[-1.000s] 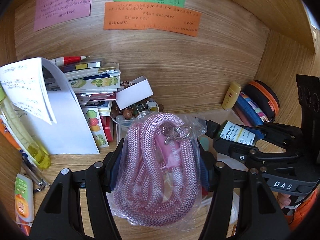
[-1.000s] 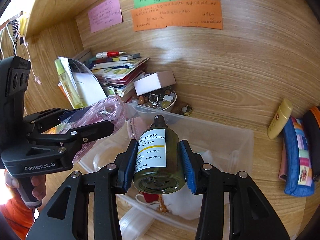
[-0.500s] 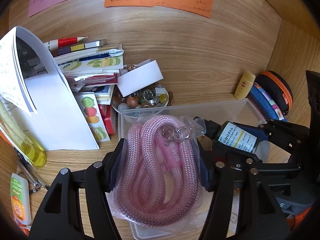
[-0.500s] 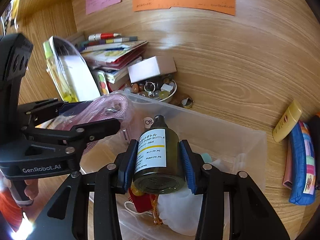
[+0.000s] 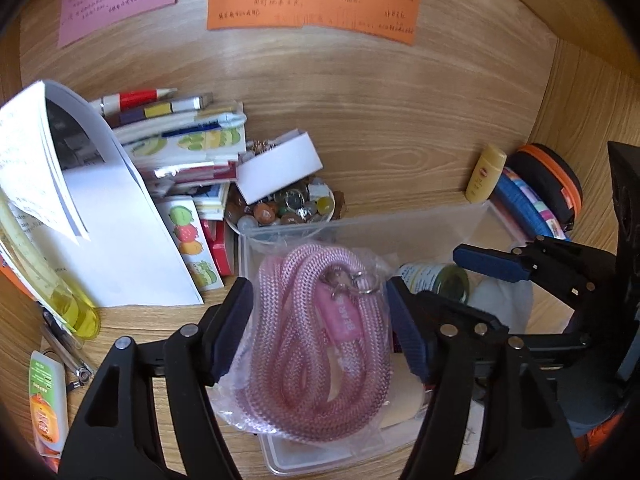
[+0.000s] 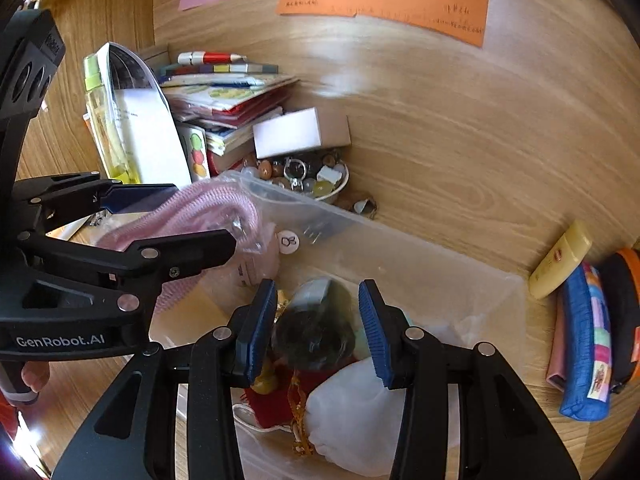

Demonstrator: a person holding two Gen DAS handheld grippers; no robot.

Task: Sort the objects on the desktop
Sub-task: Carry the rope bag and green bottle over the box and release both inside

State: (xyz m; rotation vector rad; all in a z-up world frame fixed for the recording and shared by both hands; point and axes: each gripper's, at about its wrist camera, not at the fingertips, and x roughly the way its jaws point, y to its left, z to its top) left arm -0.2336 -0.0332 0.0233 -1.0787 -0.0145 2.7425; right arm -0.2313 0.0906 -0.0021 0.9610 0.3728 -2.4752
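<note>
**Q.** Where do the task's things lie, and how do the jaws stand?

**A.** The bagged pink rope lanyard (image 5: 320, 332) sits centre-low in the left wrist view, over the near-left end of the clear plastic bin (image 5: 400, 226). The left gripper (image 5: 320, 330) has its jaws opening; the bag is between them, the pads drawn off its sides on the left and barely clear on the right. In the right wrist view, the green pump bottle (image 6: 316, 332) lies centre-low inside the bin, resting on a red pouch (image 6: 276, 404) beside a white cloth bundle (image 6: 352, 412). The right gripper (image 6: 318, 330) has its jaws opening too; a gap shows on both sides of the bottle, so it is let go.

**Q.** What lies around the bin?

**A.** Just behind it, a bowl of beads and trinkets (image 5: 286, 210) under a small white box (image 5: 280, 166); at upper left, a stack of booklets (image 5: 184, 148); at right, a yellow tube (image 5: 484, 174) and a blue pencil case (image 6: 584, 344) on the worktop (image 5: 380, 120).

**Q.** What could go wrong from here?

**A.** Judged from this view, the bag overhangs the bin's near-left rim, so once released it may slide out onto the worktop. Its loose film could also catch on a pad as the left gripper lifts away. The two grippers stand close together above the bin; careless withdrawal could knock them together or tip the bottle further.
</note>
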